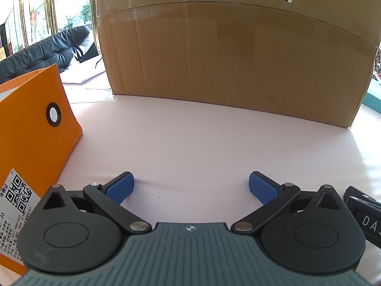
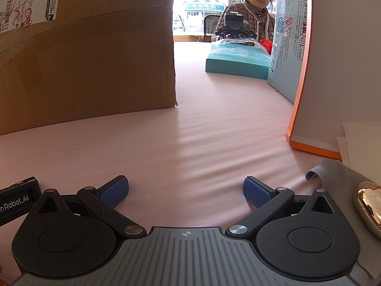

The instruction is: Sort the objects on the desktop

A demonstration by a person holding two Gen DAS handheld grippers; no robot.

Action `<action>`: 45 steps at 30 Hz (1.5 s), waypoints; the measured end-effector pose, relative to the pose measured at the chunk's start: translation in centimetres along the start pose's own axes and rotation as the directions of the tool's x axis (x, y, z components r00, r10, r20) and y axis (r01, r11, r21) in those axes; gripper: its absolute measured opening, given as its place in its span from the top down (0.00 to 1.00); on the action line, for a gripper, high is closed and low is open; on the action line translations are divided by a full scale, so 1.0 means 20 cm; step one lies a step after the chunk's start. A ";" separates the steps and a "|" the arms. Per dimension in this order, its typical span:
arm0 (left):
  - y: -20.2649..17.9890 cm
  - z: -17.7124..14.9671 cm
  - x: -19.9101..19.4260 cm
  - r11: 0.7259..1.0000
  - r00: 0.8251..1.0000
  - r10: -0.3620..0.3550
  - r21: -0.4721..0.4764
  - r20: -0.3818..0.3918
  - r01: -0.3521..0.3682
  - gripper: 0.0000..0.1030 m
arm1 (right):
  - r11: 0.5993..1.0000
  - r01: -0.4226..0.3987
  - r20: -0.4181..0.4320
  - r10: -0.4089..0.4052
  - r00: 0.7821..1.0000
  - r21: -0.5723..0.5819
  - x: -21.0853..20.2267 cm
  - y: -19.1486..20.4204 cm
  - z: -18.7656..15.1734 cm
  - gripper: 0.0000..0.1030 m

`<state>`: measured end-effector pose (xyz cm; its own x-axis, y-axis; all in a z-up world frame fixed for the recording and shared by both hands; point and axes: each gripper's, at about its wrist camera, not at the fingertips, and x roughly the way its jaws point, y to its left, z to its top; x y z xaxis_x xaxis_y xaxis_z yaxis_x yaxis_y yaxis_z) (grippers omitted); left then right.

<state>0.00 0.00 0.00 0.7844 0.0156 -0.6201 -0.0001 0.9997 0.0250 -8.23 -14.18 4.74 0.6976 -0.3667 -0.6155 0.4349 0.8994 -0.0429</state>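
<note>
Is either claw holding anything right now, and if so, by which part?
Nothing is held. The left claw and right claw are both open over the bare pink tabletop.

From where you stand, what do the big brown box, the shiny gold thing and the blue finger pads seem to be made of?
Box: corrugated cardboard, matte brown, with taped seams and a paper shipping label.
Gold thing: looks like polished metal or metallised plastic; it mirrors the room.
Pads: probably rubber or soft plastic, going by the fine grid texture and dull blue finish.
</note>
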 end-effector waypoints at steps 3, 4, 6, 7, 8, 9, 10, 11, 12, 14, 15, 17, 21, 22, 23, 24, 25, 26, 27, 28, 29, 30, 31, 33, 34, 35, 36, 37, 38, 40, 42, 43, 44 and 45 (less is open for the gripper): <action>0.00 0.00 0.00 1.000 1.000 -0.001 -0.001 0.000 0.001 0.00 | 1.000 0.001 0.003 -0.001 1.000 -0.002 0.00 0.02 0.00 0.00; 0.00 0.01 0.01 1.000 1.000 0.000 0.000 0.000 0.000 0.00 | 1.000 -0.007 0.010 0.007 1.000 0.009 0.00 0.01 0.00 0.00; 0.01 0.03 0.00 1.000 1.000 0.000 0.000 0.001 0.000 0.00 | 1.000 -0.019 0.012 0.018 1.000 0.024 0.00 0.00 0.00 0.00; 0.01 0.02 0.00 1.000 1.000 -0.003 -0.003 0.001 0.003 0.00 | 1.000 -0.018 0.011 0.018 1.000 0.023 0.00 0.00 0.00 0.00; 0.02 0.01 0.00 1.000 1.000 -0.005 -0.005 0.001 0.005 0.00 | 1.000 -0.018 0.012 0.018 1.000 0.023 0.00 0.00 0.00 0.00; 0.03 0.00 -0.01 1.000 1.000 -0.007 -0.006 0.002 0.007 0.00 | 1.000 -0.018 0.012 0.017 1.000 0.023 0.00 0.00 0.00 0.00; 0.04 0.00 -0.01 1.000 1.000 -0.008 -0.007 0.002 0.008 0.00 | 1.000 -0.018 0.012 0.017 1.000 0.023 0.00 0.01 0.00 0.00; 0.04 0.00 -0.01 1.000 1.000 -0.009 -0.007 0.002 0.009 0.00 | 1.000 -0.018 0.012 0.018 1.000 0.024 0.01 0.01 0.00 0.00; 0.05 0.00 -0.01 1.000 1.000 -0.010 -0.008 0.002 0.010 0.00 | 1.000 -0.019 0.012 0.019 1.000 0.024 0.01 0.01 0.00 0.00; 0.02 0.02 0.03 1.000 1.000 -0.005 -0.006 0.002 0.005 0.00 | 0.999 -0.021 0.013 0.020 1.000 0.025 0.00 0.00 0.00 0.00; 0.02 0.02 0.03 1.000 1.000 -0.005 -0.005 0.003 0.005 0.00 | 0.999 -0.021 0.013 0.021 1.000 0.025 0.00 0.00 0.00 0.00; 0.02 0.02 0.03 1.000 1.000 -0.005 -0.005 0.004 0.005 0.00 | 0.999 -0.023 0.014 0.023 1.000 0.025 -0.01 -0.01 0.00 0.00; 0.02 0.01 0.02 1.000 1.000 -0.009 -0.001 0.007 0.009 0.00 | 0.999 -0.032 0.015 0.032 0.999 0.025 -0.01 -0.01 -0.01 0.00; 0.02 0.01 0.02 1.000 1.000 -0.012 0.000 0.009 0.012 0.00 | 0.999 -0.037 0.016 0.037 0.999 0.026 -0.01 -0.01 -0.01 0.00; 0.02 0.01 0.01 1.000 1.000 -0.015 0.000 0.010 0.015 0.00 | 0.999 -0.043 0.017 0.043 0.999 0.028 -0.01 -0.02 -0.01 0.00; 0.02 0.01 0.01 1.000 1.000 -0.022 0.002 0.011 0.022 0.00 | 0.998 -0.051 0.019 0.050 0.999 0.029 -0.02 -0.02 -0.01 0.00; 0.02 0.01 0.01 1.000 0.999 -0.030 0.003 0.012 0.030 0.00 | 0.998 -0.058 0.021 0.057 0.998 0.030 -0.02 -0.02 -0.01 0.00; 0.02 0.01 0.01 0.999 0.999 -0.038 0.006 0.013 0.038 0.00 | 0.997 -0.065 0.023 0.065 0.998 0.030 -0.02 -0.02 -0.01 0.00; 0.02 0.00 0.00 0.999 0.999 -0.045 0.011 0.014 0.045 0.00 | 0.997 -0.075 0.025 0.074 0.997 0.029 -0.03 -0.02 -0.01 0.00; 0.01 0.00 0.00 0.998 0.998 -0.054 0.017 0.015 0.054 0.00 | 0.996 -0.088 0.027 0.087 0.996 0.030 -0.03 -0.02 -0.01 0.00; 0.01 0.00 -0.01 0.998 0.998 -0.062 0.024 0.016 0.062 0.00 | 0.994 -0.101 0.029 0.100 0.995 0.030 -0.03 -0.03 -0.01 0.00; 0.01 0.00 -0.01 0.997 0.997 -0.070 0.031 0.017 0.069 0.00 | 0.993 -0.114 0.032 0.113 0.993 0.031 -0.04 -0.03 -0.01 0.00; 0.00 0.00 -0.02 0.997 0.997 -0.077 0.035 0.022 0.076 0.00 | 0.991 -0.129 0.034 0.128 0.991 0.035 -0.04 -0.03 -0.01 0.00; 0.00 -0.01 -0.03 0.995 0.995 -0.090 0.042 0.032 0.089 0.00 | 0.983 -0.172 0.044 0.170 0.985 0.058 -0.06 -0.06 -0.02 0.00; 0.00 -0.01 -0.04 0.994 0.994 -0.099 0.044 0.041 0.097 0.00 | 0.979 -0.193 0.049 0.190 0.981 0.069 -0.06 -0.07 -0.02 0.00; 0.00 -0.01 -0.05 0.993 0.993 -0.107 0.046 0.049 0.105 0.00 | 0.974 -0.210 0.054 0.206 0.977 0.083 -0.07 -0.08 -0.02 0.00; -0.01 -0.01 -0.06 0.992 0.992 -0.116 0.048 0.058 0.113 0.00 | 0.971 -0.219 0.057 0.214 0.975 0.094 -0.08 -0.09 -0.02 0.00; -0.01 -0.01 -0.06 0.991 0.990 -0.125 0.051 0.066 0.121 0.00 | 0.969 -0.225 0.061 0.220 0.974 0.104 -0.09 -0.10 -0.03 0.00; -0.01 -0.01 -0.07 0.990 0.988 -0.133 0.053 0.075 0.129 0.00 | 0.966 -0.231 0.066 0.225 0.972 0.113 -0.10 -0.11 -0.03 0.00; -0.01 -0.02 -0.09 0.988 0.985 -0.148 0.064 0.094 0.142 0.00 | 0.964 -0.237 0.093 0.227 0.969 0.119 -0.13 -0.12 -0.03 0.00; -0.02 -0.02 -0.12 0.984 0.978 -0.168 0.078 0.122 0.160 0.00 | 0.965 -0.240 0.140 0.225 0.964 0.104 -0.19 -0.13 -0.04 0.00; -0.02 -0.03 -0.13 0.982 0.974 -0.180 0.087 0.137 0.169 0.00 | 0.968 -0.236 0.167 0.220 0.961 0.086 -0.23 -0.14 -0.04 0.00; -0.03 -0.03 -0.15 0.979 0.969 -0.193 0.101 0.155 0.179 0.00 | 0.970 -0.232 0.195 0.215 0.957 0.069 -0.27 -0.14 -0.04 0.00; -0.04 -0.04 -0.17 0.975 0.963 -0.206 0.116 0.173 0.188 0.00 | 0.971 -0.231 0.224 0.214 0.951 0.056 -0.31 -0.16 -0.04 0.00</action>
<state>-3.21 -0.76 1.56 0.8626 -0.1942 -0.4670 0.2189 0.9757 -0.0014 -14.44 -14.54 8.05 0.8838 -0.2097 -0.4182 0.2929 0.9451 0.1451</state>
